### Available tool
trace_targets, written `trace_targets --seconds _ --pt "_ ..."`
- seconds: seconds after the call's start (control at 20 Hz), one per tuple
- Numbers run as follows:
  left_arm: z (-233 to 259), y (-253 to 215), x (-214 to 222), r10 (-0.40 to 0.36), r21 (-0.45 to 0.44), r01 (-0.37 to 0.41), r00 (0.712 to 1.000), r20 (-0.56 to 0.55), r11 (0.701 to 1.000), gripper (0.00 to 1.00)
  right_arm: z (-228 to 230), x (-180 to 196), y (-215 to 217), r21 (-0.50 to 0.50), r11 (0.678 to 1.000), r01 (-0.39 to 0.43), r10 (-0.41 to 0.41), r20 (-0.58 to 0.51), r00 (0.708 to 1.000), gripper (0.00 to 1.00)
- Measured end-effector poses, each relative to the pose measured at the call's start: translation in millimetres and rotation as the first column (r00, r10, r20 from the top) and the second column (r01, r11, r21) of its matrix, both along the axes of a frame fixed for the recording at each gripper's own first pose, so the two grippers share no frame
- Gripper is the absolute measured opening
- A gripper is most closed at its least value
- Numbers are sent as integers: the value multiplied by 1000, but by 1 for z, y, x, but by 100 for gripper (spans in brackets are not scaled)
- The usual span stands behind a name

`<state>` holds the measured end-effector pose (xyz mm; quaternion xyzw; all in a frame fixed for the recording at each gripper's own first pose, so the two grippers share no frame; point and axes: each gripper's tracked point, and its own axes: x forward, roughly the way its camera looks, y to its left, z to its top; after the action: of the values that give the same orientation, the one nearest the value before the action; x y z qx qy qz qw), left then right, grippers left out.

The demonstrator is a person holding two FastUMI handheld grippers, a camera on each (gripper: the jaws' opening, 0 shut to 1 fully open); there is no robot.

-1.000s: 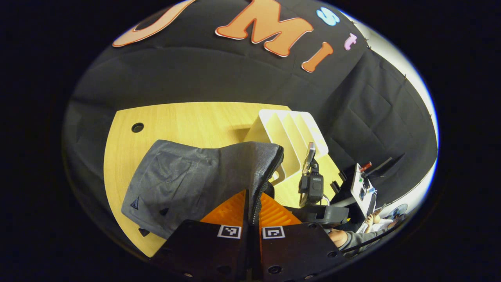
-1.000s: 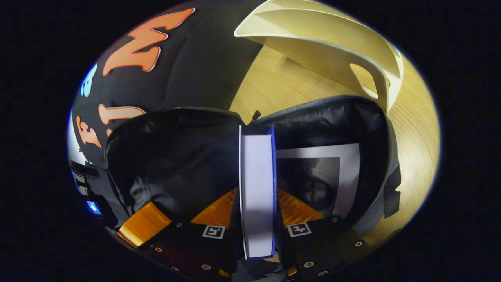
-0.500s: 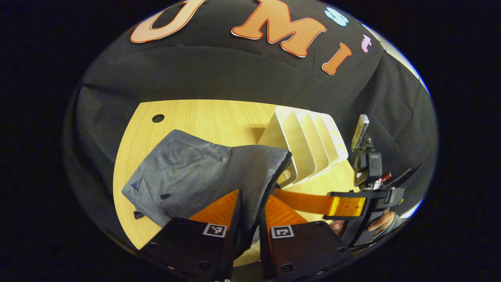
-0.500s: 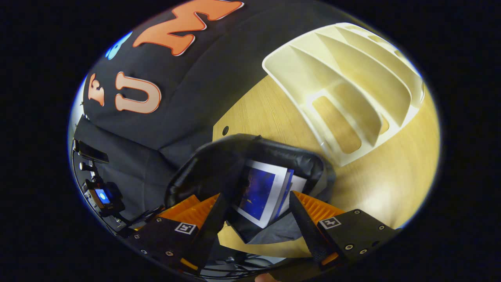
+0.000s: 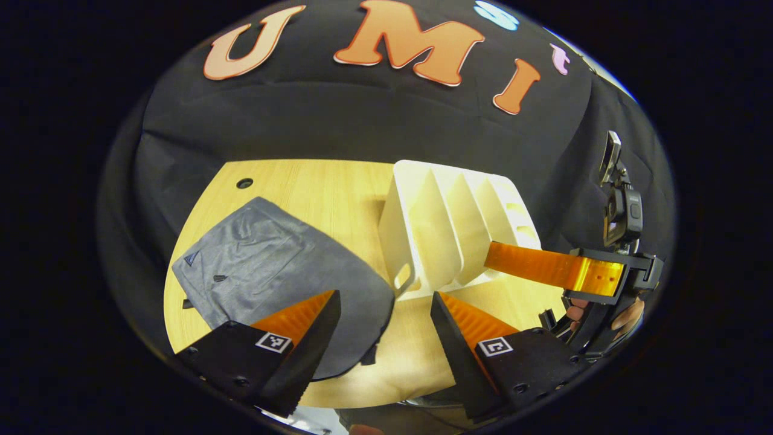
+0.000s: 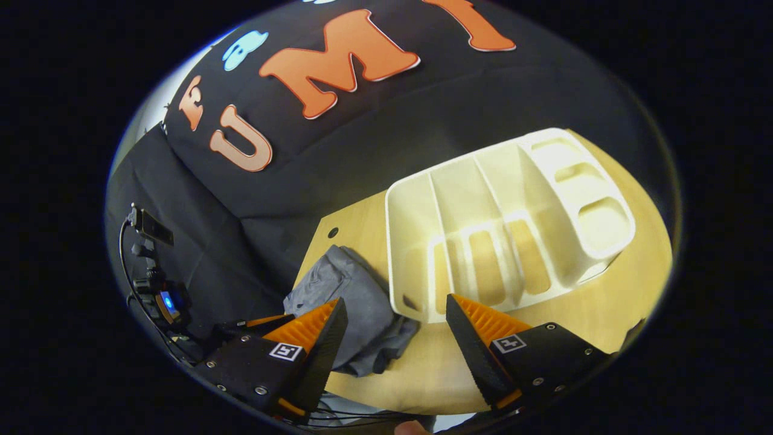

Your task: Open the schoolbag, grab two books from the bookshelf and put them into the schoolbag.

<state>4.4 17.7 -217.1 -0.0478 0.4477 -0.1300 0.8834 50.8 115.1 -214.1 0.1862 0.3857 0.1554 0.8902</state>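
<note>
Jaws apart and holding nothing, the left gripper hangs above the grey schoolbag, which lies flat on the table beside the white bookshelf. In the right gripper view, the right gripper also gapes, unladen, over the bookshelf's bare slots. Both books seem packed; withdrawing appears all that's left.

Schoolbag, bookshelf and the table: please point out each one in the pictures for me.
schoolbag (image 5: 266, 257), left gripper view, on its flat grey front panel.
bookshelf (image 6: 483, 199), right gripper view, on a divider wall between two slots.
table (image 5: 320, 187), left gripper view, on bare wood behind the bag.
</note>
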Motion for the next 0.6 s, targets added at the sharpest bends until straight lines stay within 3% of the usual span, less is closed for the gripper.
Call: trace_targets --seconds 0.2,0.45,0.6 --pt "43 -56 14 52 38 -60 981 185 997 98 55 11 -72 -132 991 12 13 190 982 98" --pt "81 -100 18 133 9 -149 909 394 989 98 121 18 -141 -228 970 79 17 391 920 98" --pt "95 -116 24 171 -61 -162 854 491 985 98 134 13 -165 -269 958 98 29 433 901 97"
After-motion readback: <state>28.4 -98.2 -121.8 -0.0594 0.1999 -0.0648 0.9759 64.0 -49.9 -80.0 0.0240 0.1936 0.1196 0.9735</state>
